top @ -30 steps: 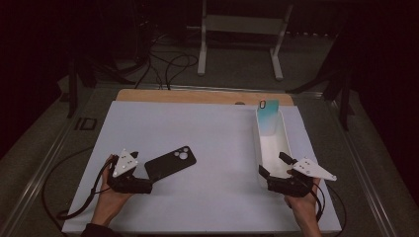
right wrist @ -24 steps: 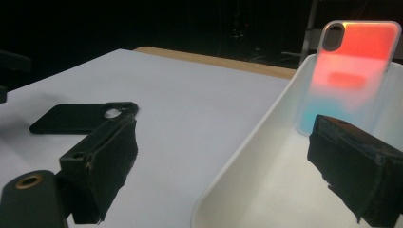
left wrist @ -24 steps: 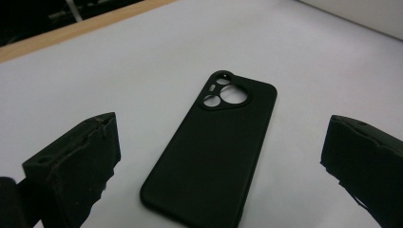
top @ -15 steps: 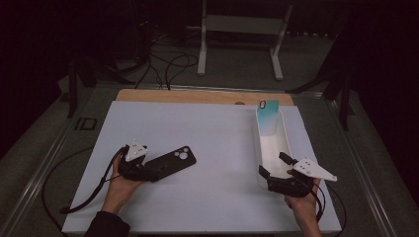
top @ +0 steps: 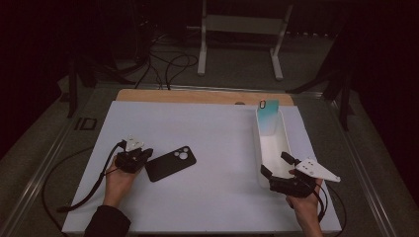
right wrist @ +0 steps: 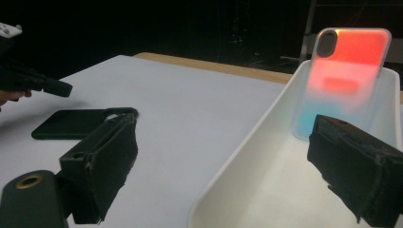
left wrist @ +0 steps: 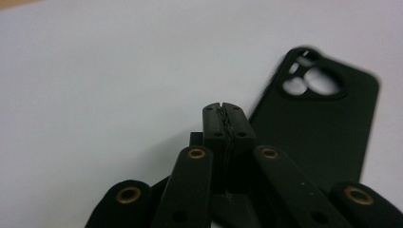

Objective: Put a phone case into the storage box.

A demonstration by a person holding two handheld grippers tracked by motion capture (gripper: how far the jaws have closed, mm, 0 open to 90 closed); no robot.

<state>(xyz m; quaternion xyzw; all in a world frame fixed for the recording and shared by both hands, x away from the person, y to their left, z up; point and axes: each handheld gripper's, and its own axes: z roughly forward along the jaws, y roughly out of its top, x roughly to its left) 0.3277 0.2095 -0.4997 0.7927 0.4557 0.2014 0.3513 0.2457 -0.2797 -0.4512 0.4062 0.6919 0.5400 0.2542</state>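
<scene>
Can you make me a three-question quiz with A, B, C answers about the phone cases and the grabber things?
1. Where is the colourful phone case?
A. On the floor
B. Leaning in the white tray
C. Under the black case

2. What colour is the phone case by the left hand-held gripper?
A. Black
B. Yellow
C. Pink

3. How are the right hand-held gripper's jaws?
A. Shut on a case
B. Snapped off
C. Open

Answers: 1 B, it stands against the tray's far end. 2 A, it lies dark on the white table. 3 C, a wide gap shows between them.
</scene>
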